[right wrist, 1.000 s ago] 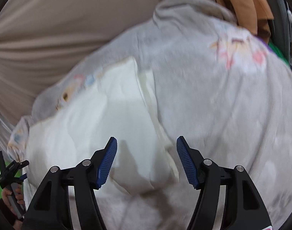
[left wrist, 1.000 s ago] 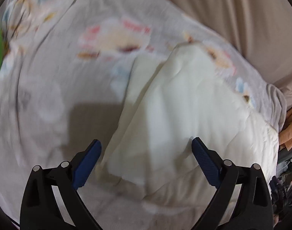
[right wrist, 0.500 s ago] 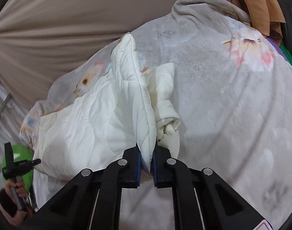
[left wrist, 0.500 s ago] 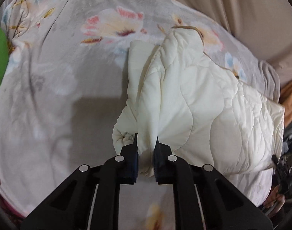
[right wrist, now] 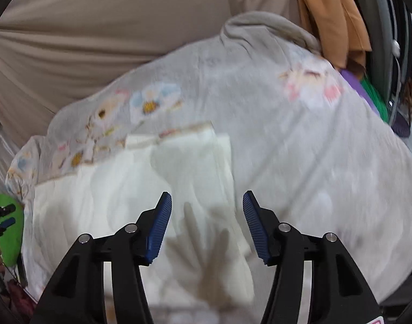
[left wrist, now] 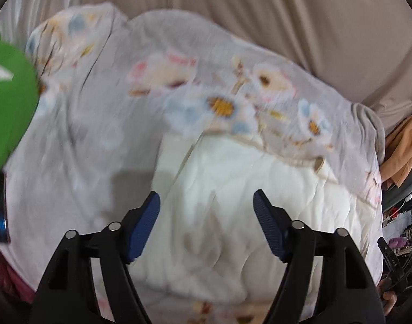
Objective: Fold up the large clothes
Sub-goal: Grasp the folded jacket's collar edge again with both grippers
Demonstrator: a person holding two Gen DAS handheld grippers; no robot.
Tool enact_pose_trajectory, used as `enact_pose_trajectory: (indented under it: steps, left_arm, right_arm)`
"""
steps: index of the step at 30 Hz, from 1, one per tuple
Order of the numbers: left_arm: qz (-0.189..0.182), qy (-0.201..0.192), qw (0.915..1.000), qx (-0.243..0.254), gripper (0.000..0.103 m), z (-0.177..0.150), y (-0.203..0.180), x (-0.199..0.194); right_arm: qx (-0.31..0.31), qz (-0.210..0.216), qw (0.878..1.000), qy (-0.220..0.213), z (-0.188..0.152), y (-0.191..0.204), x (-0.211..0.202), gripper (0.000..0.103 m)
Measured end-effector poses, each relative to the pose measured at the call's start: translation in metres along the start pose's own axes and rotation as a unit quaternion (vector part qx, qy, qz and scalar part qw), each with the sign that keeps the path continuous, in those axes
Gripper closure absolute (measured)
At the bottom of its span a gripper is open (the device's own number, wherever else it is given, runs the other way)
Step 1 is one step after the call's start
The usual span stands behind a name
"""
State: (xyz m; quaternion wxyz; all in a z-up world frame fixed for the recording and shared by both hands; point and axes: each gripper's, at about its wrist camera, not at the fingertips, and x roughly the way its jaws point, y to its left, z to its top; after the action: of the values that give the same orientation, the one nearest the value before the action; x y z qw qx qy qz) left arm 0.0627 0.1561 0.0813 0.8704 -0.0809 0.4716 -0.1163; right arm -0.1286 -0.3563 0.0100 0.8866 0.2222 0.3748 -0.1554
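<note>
A cream quilted garment (left wrist: 233,202) lies flat and folded on a grey floral blanket (left wrist: 98,113). It also shows in the right wrist view (right wrist: 141,189), where the blanket (right wrist: 300,148) spreads to the right. My left gripper (left wrist: 206,205) is open and empty, held above the garment's near left part. My right gripper (right wrist: 207,205) is open and empty above the garment's right part, its shadow falling on the cloth. Both views are motion-blurred.
A beige curtain (left wrist: 287,27) hangs behind the bed. A green object (left wrist: 9,102) sits at the left edge. Orange cloth (right wrist: 330,21) and clutter (right wrist: 389,54) stand at the right. The other gripper (right wrist: 0,218) shows at far left.
Both grippers were shut on the garment's lifted edge half a second ago; they have let go, opened and pulled back, and the garment now lies flat.
</note>
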Motion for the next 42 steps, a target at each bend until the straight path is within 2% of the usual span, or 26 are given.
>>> enact_pose_trajectory:
  steps: [2, 5, 8, 10, 11, 12, 14, 16, 19, 30, 35, 42]
  left_arm:
    - [0.015, -0.006, 0.9997, 0.02, 0.03, 0.017, -0.015, 0.023]
    - [0.039, 0.015, 0.9986, 0.033, 0.03, 0.029, -0.028, 0.064]
    - [0.051, 0.037, 0.9975, 0.031, 0.038, 0.035, -0.031, 0.096]
    - [0.061, 0.05, 0.9964, 0.032, 0.046, 0.034, -0.029, 0.109]
    - [0.062, 0.052, 0.9962, 0.032, 0.048, 0.031, -0.027, 0.111]
    - [0.063, 0.054, 0.996, 0.032, 0.055, 0.03, -0.026, 0.113]
    - [0.063, 0.061, 0.9956, 0.034, 0.068, 0.03, -0.027, 0.119]
    - [0.062, 0.064, 0.9954, 0.036, 0.081, 0.03, -0.026, 0.121]
    - [0.065, 0.059, 0.9952, 0.044, 0.089, 0.031, -0.029, 0.121]
    - [0.065, 0.031, 0.9965, 0.041, 0.094, 0.057, -0.034, 0.108]
    - [0.077, 0.032, 0.9956, 0.042, 0.094, 0.065, -0.035, 0.12]
    - [0.11, 0.065, 0.9905, 0.049, 0.094, 0.055, -0.03, 0.163]
  right_arm:
    - [0.005, 0.009, 1.0, 0.001, 0.02, 0.006, 0.024, 0.045]
    - [0.021, -0.003, 1.0, 0.014, 0.036, 0.009, 0.057, 0.045]
    - [0.026, -0.003, 0.999, 0.018, 0.039, 0.016, 0.076, 0.046]
    - [0.019, -0.008, 1.0, 0.022, 0.038, 0.023, 0.085, 0.063]
    - [0.021, -0.003, 0.999, 0.028, 0.037, 0.024, 0.088, 0.079]
    - [0.025, 0.003, 0.999, 0.03, 0.036, 0.024, 0.091, 0.089]
    - [0.028, 0.01, 0.999, 0.024, 0.035, 0.025, 0.09, 0.093]
    - [0.024, 0.012, 1.0, 0.013, 0.036, 0.029, 0.088, 0.094]
    - [0.013, 0.013, 1.0, -0.001, 0.042, 0.036, 0.084, 0.095]
    - [0.0, 0.021, 0.999, -0.044, 0.073, 0.053, 0.08, 0.096]
    - [0.001, 0.011, 1.0, -0.027, 0.08, 0.052, 0.105, 0.096]
    - [-0.013, -0.025, 0.999, 0.034, 0.065, 0.047, 0.159, 0.093]
